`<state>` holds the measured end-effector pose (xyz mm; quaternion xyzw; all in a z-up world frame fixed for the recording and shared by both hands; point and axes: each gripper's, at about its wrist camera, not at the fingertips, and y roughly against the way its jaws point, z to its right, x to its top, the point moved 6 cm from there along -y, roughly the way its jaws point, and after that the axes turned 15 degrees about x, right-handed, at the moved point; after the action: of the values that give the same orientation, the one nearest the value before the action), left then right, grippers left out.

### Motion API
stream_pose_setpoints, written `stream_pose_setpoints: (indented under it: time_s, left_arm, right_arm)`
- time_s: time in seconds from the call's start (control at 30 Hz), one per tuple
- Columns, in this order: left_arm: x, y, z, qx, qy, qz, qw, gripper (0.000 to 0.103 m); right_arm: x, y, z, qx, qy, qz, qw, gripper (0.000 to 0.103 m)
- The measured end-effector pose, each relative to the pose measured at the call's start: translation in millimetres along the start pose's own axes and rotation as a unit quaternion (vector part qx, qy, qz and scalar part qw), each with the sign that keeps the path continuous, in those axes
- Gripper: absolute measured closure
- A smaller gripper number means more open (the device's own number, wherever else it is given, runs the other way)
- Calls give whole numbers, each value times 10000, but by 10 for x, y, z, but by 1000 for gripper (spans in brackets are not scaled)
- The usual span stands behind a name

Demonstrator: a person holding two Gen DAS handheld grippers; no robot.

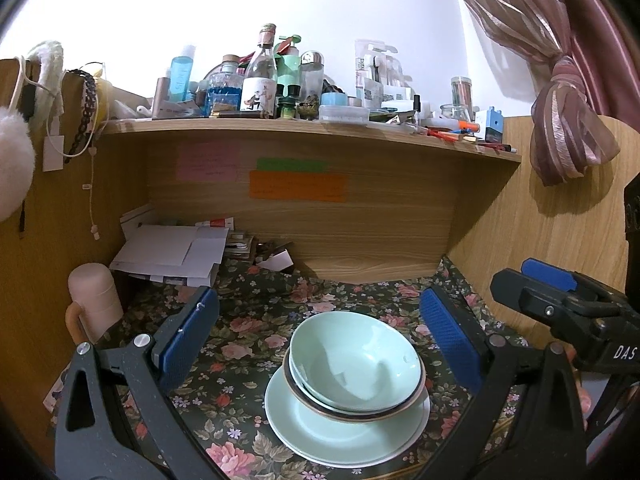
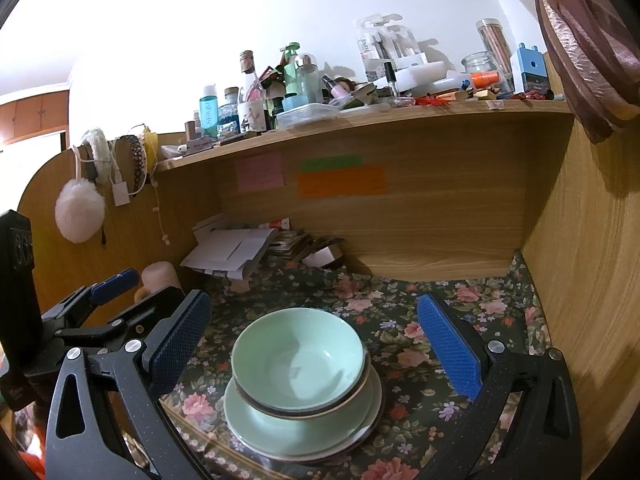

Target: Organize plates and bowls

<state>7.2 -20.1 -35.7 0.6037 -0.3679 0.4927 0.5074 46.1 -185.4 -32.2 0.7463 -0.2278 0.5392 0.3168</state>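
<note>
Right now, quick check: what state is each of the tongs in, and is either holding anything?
Left tongs: open, holding nothing, with the stacked bowls lying between and below the fingers.
Right tongs: open, holding nothing, aimed at the same stack.

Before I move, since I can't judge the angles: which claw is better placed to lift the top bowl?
Probably the left claw: it is open and the top bowl sits almost between its pads. The right claw, also open, frames the stack too, but off toward its left pad.
</note>
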Motion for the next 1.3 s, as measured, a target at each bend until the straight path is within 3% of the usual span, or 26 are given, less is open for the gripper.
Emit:
stream_pose_setpoints:
  time_s: [0.7, 1.3]
  left_arm:
    - [49, -43, 67, -145, -27, 52, 9999, 1]
    - [26, -199, 54, -151, 44, -216, 9996, 1]
  right_arm:
    - [38, 26, 42, -117, -30, 39, 9999, 0]
    - [50, -51, 74, -137, -123, -17, 9998, 0]
